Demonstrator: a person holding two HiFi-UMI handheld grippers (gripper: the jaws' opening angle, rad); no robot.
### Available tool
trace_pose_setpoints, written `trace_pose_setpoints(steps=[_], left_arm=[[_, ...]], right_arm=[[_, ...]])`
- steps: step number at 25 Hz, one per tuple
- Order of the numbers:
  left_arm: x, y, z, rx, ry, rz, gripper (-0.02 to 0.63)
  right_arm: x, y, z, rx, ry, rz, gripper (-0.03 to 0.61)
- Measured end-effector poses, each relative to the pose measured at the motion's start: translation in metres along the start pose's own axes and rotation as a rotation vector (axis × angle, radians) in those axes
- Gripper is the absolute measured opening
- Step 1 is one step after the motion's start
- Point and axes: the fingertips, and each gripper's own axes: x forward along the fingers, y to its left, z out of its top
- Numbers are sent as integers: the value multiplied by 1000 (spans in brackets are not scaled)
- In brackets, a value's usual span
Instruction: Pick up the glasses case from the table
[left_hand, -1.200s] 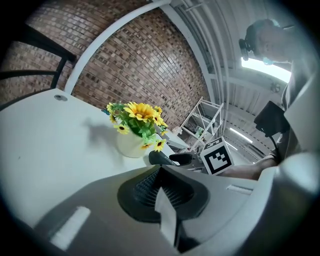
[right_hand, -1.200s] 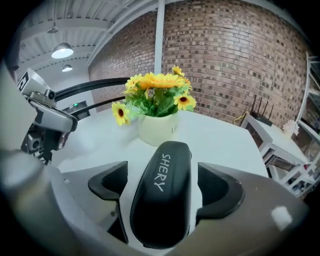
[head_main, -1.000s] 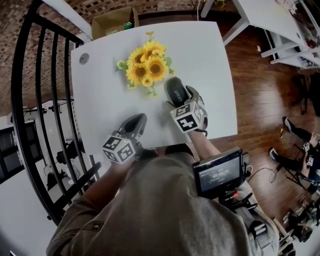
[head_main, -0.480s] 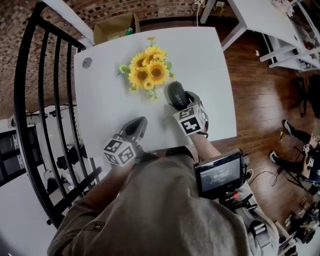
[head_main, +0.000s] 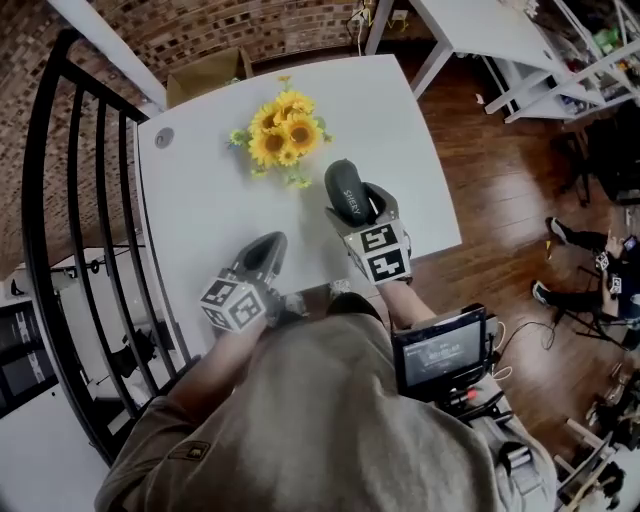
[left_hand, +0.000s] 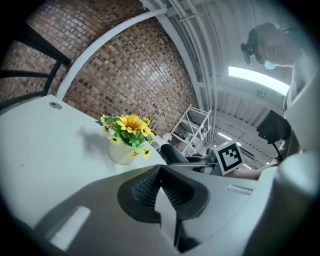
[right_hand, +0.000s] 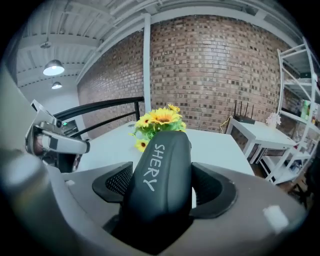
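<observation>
Gripping the glasses case across its width, the right tongs have just been closing and now sit clamped on it, one ribbed pad on each long side, jaws still wide because the case is wide. Hold is near the back end of the case, so most of it sticks out ahead of the jaws toward the sunflowers. That fits a pick: grabbed side-on where the shell is narrow enough to span. The case sits near the sunflowers on the person's side and does not touch them. It looks clear of the table, nose tipped up a bit, though the gap under it is not directly shown. Pick looks basically done.

Left tongs have jaws together with nothing between them. They are further from the sunflowers than the case is, out by the table's near edge. Probably just parked out of the way, since one hand is enough here.

Case: dark, matte, rounded oblong shell, looks hard. White "SHERY" lettering runs lengthwise on top and reads clearly in the right gripper view. The smooth curved sides could slip in the pads if the grip loosens. No hinge or seam can be made out.
</observation>
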Motion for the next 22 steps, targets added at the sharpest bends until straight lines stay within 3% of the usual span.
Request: trace_pose_setpoints(steps=[8,14,22], left_arm=[[-30,-18,10,12,-56,-60,2],[-47,-37,18,29,-133,-19,2],[-55,-85,9,40,-209,51,2]], right_arm=[[-55,44,21,74,-138,-1,376],[-86,64,21,76,-207,80,376],[-131,56,9,89,-284,191,376]])
